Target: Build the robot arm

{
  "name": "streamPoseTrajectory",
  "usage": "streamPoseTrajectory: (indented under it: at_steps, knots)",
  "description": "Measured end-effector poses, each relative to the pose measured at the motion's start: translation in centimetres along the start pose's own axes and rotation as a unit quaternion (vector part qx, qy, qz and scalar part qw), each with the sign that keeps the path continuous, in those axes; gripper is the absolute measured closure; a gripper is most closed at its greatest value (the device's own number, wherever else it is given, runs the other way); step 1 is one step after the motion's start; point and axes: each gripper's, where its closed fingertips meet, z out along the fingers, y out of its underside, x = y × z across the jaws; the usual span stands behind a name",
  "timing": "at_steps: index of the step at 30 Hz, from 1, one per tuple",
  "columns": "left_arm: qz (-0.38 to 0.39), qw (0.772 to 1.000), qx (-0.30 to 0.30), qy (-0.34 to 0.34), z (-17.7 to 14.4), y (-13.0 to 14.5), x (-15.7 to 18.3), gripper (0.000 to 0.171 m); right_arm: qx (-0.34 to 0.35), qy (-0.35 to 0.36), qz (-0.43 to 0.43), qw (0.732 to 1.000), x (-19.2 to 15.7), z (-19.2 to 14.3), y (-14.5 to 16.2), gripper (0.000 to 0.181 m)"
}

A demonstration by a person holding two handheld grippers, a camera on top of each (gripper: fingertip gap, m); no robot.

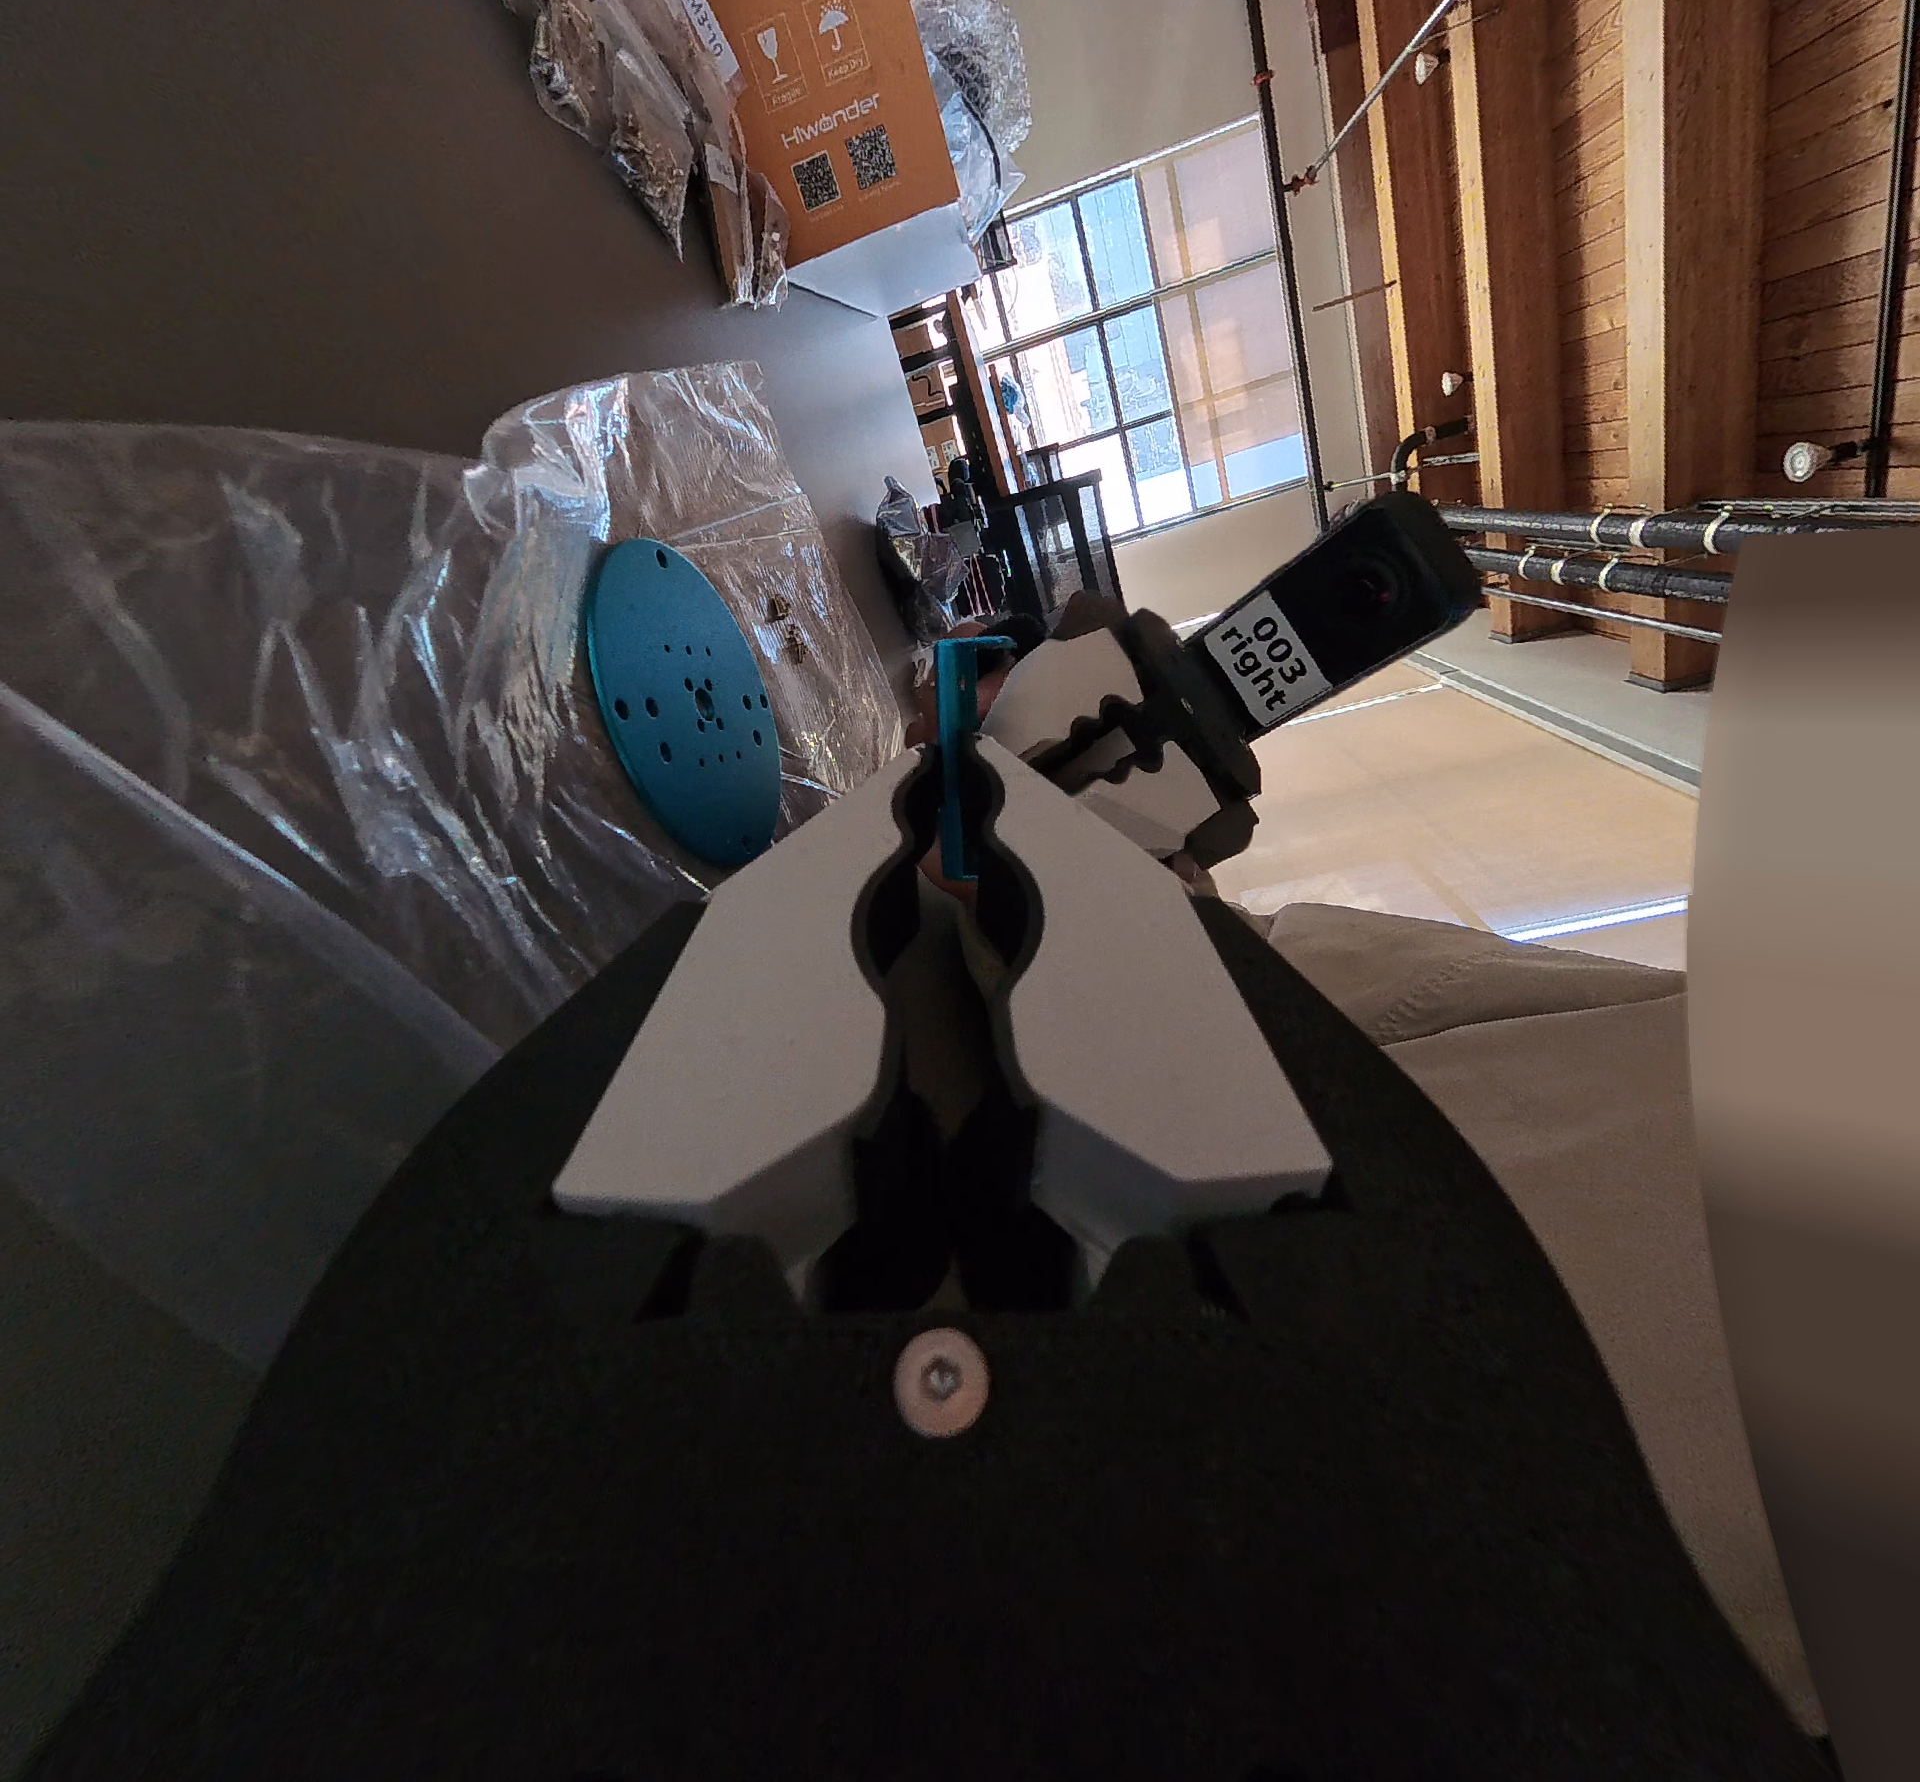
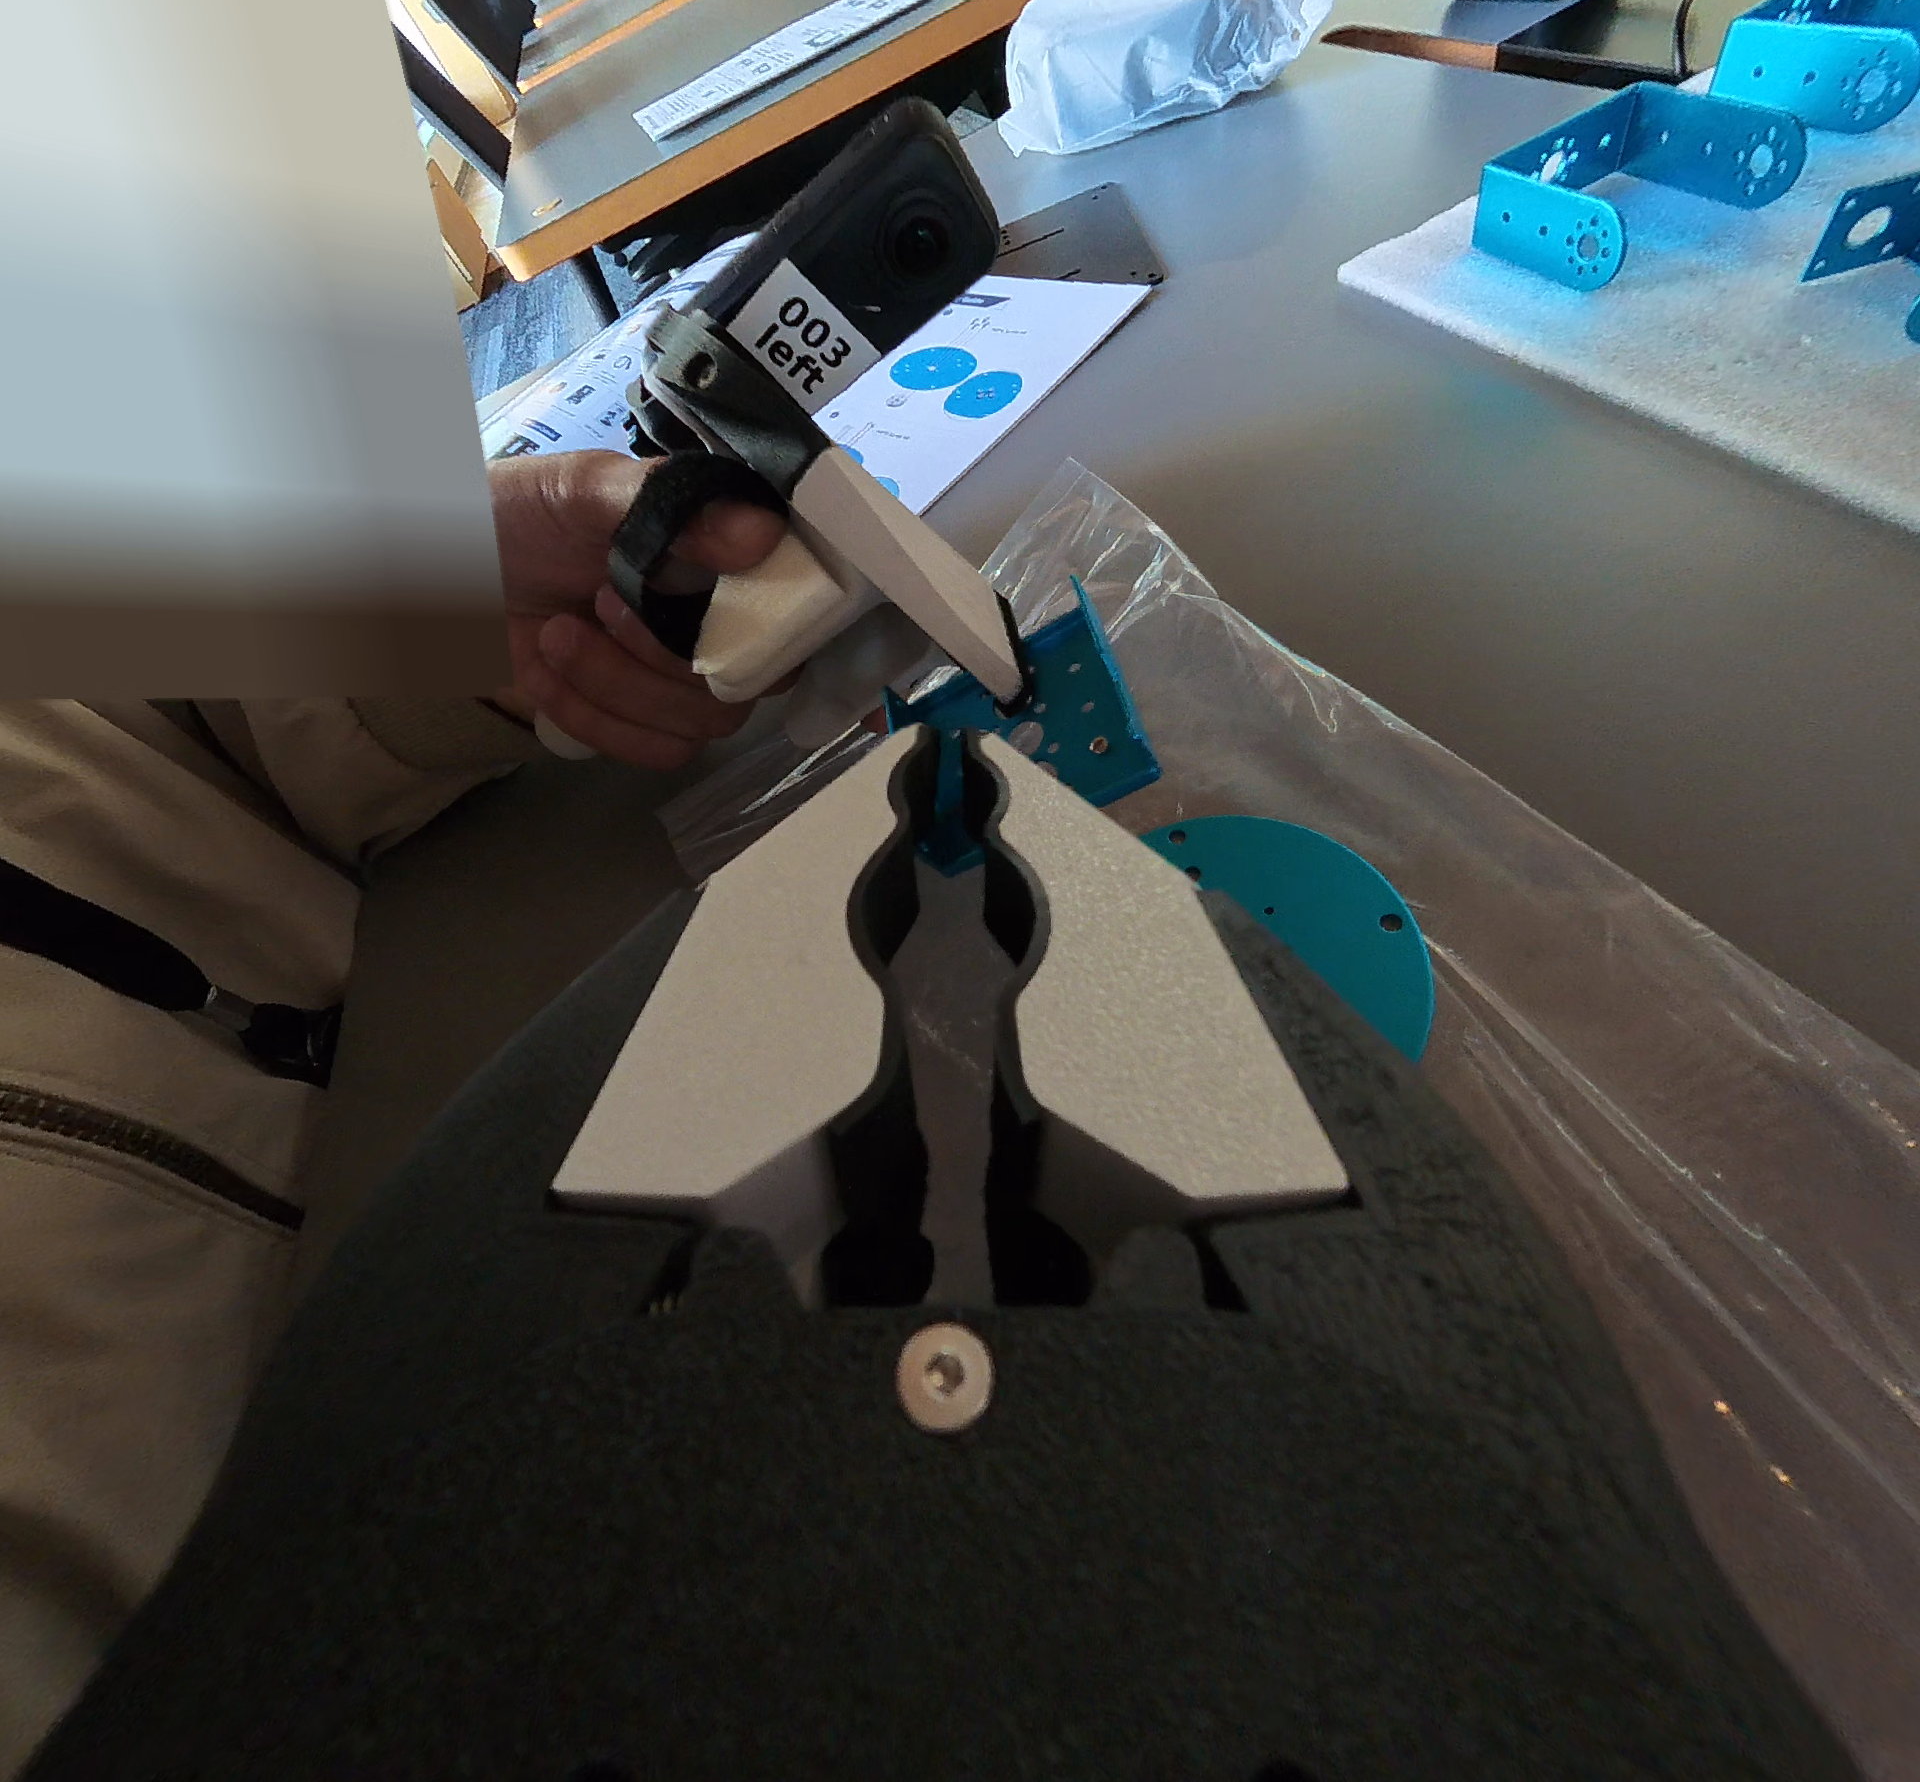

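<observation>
Left gripper (image 1: 961, 776) is pinching one flange of a blue perforated bracket (image 2: 1070, 704), its two pale fingers (image 1: 790, 984) pressed onto the thin metal edge. Seen from the right wrist view, this same tool is reaching in from the left, strapped to a person's hand (image 2: 613, 610), with its tip sitting against the bracket's holed face. Right gripper (image 2: 951, 787) is clamping the lower flange of the same bracket, so both tools are sharing the part above a clear plastic bag (image 2: 1558, 1057) that is lying on the grey table (image 2: 1455, 485). Just to the right, a blue round plate (image 2: 1320, 922) with small holes is resting on the bag, partly hidden behind the right gripper's finger. Farther right, more blue U-brackets (image 2: 1642, 174) are sitting on a white foam sheet (image 2: 1610, 350), well apart from the held part.
</observation>
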Motion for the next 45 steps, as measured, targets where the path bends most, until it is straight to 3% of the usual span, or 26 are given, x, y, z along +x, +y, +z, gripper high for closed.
streamPoseTrajectory:
  at_steps: [7, 16, 21, 29, 41, 45]
  knots:
    - [-0.002, 1.0, 0.0, 0.004, 0.0, 0.0, 0.1, 0.17, 0.006, 0.019, -0.091, 0.996, -0.8, -2.0, -2.6, 0.167]
    - [0.002, 1.0, -0.01, 0.001, 0.4, 0.4, -0.1, 0.17, -0.151, 0.071, -0.26, 0.951, -1.0, -2.1, 1.0, 0.156]
    - [0.021, 1.0, -0.022, -0.006, 0.4, 0.8, 0.1, 0.17, -0.15, 0.031, -0.269, 0.951, -1.8, -2.0, 1.6, 0.157]
    - [0.028, 0.999, -0.034, -0.012, 0.6, 1.2, 0.0, 0.17, -0.207, 0.006, -0.308, 0.929, -1.6, -1.6, 2.8, 0.16]
    - [0.045, 0.998, -0.025, -0.034, 0.1, 0.5, -0.5, 0.17, -0.23, 0.027, -0.333, 0.914, -0.2, -2.4, 2.8, 0.179]
    - [0.046, 0.998, -0.021, -0.035, 0.0, 0.3, -0.5, 0.17, -0.192, 0.038, -0.332, 0.923, 0.0, -2.4, 1.8, 0.177]
